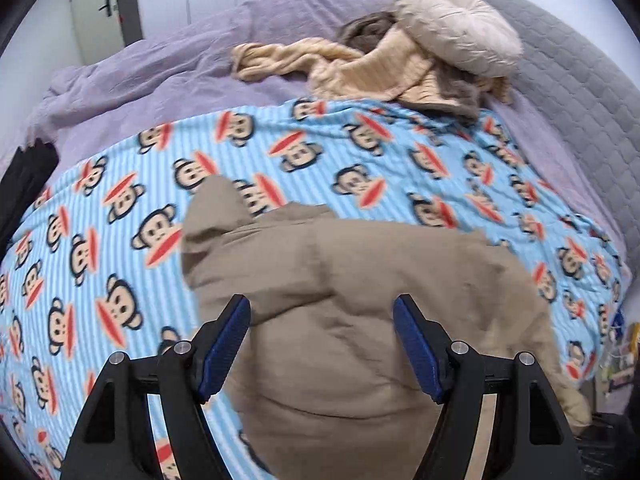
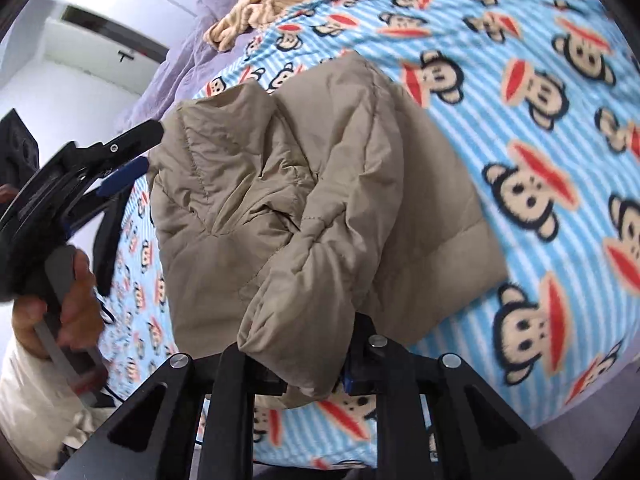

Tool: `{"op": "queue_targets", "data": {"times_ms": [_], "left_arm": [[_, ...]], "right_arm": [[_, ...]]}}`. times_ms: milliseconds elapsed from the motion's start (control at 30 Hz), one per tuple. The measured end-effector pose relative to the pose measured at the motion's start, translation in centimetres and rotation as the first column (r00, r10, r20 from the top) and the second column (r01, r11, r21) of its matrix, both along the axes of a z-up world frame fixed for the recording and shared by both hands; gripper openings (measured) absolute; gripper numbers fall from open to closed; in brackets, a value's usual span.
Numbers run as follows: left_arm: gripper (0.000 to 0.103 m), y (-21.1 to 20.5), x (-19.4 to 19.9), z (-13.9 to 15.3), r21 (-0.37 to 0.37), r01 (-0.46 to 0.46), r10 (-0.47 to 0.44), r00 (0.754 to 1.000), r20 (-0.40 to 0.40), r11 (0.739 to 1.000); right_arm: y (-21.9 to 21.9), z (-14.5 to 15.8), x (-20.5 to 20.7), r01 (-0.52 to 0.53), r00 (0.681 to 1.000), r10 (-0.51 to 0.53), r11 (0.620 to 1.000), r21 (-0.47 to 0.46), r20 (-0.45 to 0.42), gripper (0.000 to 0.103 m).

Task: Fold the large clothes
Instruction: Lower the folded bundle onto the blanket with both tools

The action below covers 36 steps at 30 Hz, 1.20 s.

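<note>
The padded khaki jacket [image 1: 352,320] lies on the bed, on the blue monkey-print blanket [image 1: 120,240], toward the near edge of the bed where the person stands. It is already bunched into a compact, roughly doubled shape: in the right wrist view one quilted panel lies over another, and a rolled portion, likely a sleeve or a side flap, runs down toward the camera. So the fold looks partly done but not tidy; the layers are puffy, the edges do not line up, and one corner pokes out toward the far side of the bed.

The right tongs [image 2: 316,380] are clenched on the near end of that rolled portion of the jacket, the fabric pinched between the narrow jaws and draped over them. The left tongs [image 1: 322,344] are released, jaws standing wide with the jacket's bulk beneath and between them, the blue pads [image 1: 418,348] not pressing on anything as far as I can tell. In the right wrist view they show at the jacket's left side, held in the person's hand [image 2: 76,312].

What seems left: lay the held portion flat across the bundle, square the edges, press the air out. A heap of other clothes, a beige knit [image 1: 340,68] among them, waits near the far edge of the bed beside a round cushion [image 1: 456,24], apparently still unfolded.
</note>
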<state>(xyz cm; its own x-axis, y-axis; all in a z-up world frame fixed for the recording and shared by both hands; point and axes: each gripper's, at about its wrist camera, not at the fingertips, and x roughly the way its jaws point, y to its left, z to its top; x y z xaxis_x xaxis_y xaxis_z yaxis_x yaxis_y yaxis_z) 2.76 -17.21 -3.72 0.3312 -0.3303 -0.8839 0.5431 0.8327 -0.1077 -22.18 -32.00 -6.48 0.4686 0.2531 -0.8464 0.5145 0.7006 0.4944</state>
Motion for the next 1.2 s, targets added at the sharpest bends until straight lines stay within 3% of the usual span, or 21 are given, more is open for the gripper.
{"op": "queue_targets", "data": {"times_ms": [100,300,333,500,700,800,1067,1200], "left_arm": [[0.074,0.3,1.6,-2.6,-0.002,-0.039,0.039,0.998,-0.046,0.999],[0.075,-6.0,-0.3,-3.9,0.035,0.051,-0.053,0.998,0.039,0.998],[0.079,-6.9,-0.6,-4.0,0.039,0.060,-0.062,0.997,0.045,0.997],[0.088,-10.3,-1.6,-5.4,0.072,0.090,-0.095,0.994,0.055,0.993],[0.088,-10.7,-1.7,-6.2,0.108,0.092,-0.099,0.993,0.060,0.990],[0.088,-10.6,-1.5,-6.3,0.112,0.085,-0.091,0.994,0.054,0.990],[0.089,-10.7,-1.7,-6.4,0.139,0.080,-0.090,0.994,0.066,0.987],[0.090,-10.4,-1.6,-6.1,0.160,0.056,-0.066,0.996,0.056,0.986]], "right_arm": [[0.1,0.0,0.4,-0.030,1.000,0.030,0.998,-0.049,-0.006,0.020],[-1.3,-0.8,0.0,-0.007,0.999,0.003,0.994,-0.113,-0.042,0.020],[-1.5,-1.0,0.0,0.005,0.999,-0.011,0.993,-0.117,-0.052,0.020],[-4.1,-3.1,-2.2,0.081,0.991,-0.089,0.993,-0.087,-0.096,0.020],[-6.4,-6.8,-3.3,0.158,0.980,-0.155,0.987,0.020,-0.128,0.030],[-7.6,-5.9,-3.7,0.160,0.979,-0.150,0.985,0.064,-0.140,0.036],[-11.9,0.7,-5.1,0.192,0.980,-0.196,0.978,-0.086,-0.044,0.051],[-11.6,0.8,-2.9,0.095,0.995,-0.097,0.993,-0.076,-0.024,0.051]]}}
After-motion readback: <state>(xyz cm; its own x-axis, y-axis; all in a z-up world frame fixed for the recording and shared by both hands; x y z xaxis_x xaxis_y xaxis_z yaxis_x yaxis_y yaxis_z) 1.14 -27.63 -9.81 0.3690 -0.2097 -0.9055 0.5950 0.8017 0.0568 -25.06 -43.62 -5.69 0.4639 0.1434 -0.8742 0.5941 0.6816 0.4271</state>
